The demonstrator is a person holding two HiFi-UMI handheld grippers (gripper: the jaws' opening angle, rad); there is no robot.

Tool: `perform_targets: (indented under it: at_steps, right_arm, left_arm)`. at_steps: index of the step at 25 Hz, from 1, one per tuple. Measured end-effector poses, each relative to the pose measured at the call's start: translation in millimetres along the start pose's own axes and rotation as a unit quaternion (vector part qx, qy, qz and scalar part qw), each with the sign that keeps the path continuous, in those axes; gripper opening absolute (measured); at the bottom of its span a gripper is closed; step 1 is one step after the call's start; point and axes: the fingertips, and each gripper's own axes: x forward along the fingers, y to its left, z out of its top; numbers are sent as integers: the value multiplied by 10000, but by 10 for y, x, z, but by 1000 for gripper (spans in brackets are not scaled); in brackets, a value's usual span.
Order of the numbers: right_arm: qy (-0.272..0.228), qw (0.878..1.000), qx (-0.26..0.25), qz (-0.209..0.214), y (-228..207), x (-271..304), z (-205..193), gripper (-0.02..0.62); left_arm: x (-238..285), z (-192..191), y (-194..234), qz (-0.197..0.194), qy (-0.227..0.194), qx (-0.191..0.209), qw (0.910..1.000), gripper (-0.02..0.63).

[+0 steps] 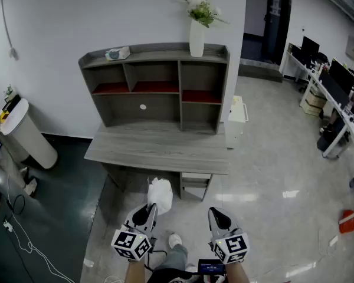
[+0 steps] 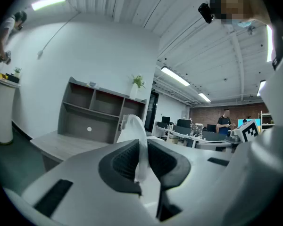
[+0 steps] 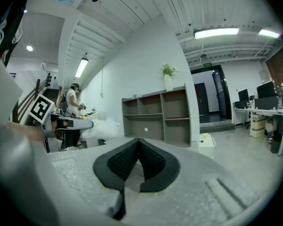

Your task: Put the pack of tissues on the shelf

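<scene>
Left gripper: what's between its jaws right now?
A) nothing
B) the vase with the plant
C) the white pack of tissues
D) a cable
C: in the left gripper view, the left gripper has its pads closed on the thin white wrapper of the pack of tissues, which sticks up past the jaw tips.

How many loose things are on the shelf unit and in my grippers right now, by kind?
vase with flowers: 1, on the top board of the shelf
small pale packet: 1, at the top board's left end
pack of tissues: 1, pinched in the left gripper
things in the right gripper: 0, jaws together
total: 3
</scene>
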Motion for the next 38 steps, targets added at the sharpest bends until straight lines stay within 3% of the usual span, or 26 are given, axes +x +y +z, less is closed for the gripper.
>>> perform_targets:
  at_steps: [8, 17, 23, 31, 38]
  right_arm:
    - [-149, 9996, -84, 217, 585, -223, 135, 5]
    - [-335, 9988, 147, 315, 661, -300, 182, 5]
    - [-325, 9990, 244, 199, 504, -73, 183, 5]
    - [-284, 9992, 218, 200, 255, 842, 221, 5]
    - [-145, 9994, 299, -67, -143, 2440, 482, 5]
  left_arm:
    - [-575, 153, 10, 186, 14, 245, 9995, 41]
    - [-767, 158, -34, 189, 17, 287, 9994, 41]
    - [-562, 189, 104, 215, 5, 336, 9992, 41]
    - [112, 409, 837, 329, -233, 325, 9987, 41]
    - [1220, 860, 1939, 165, -214, 305, 9992, 40]
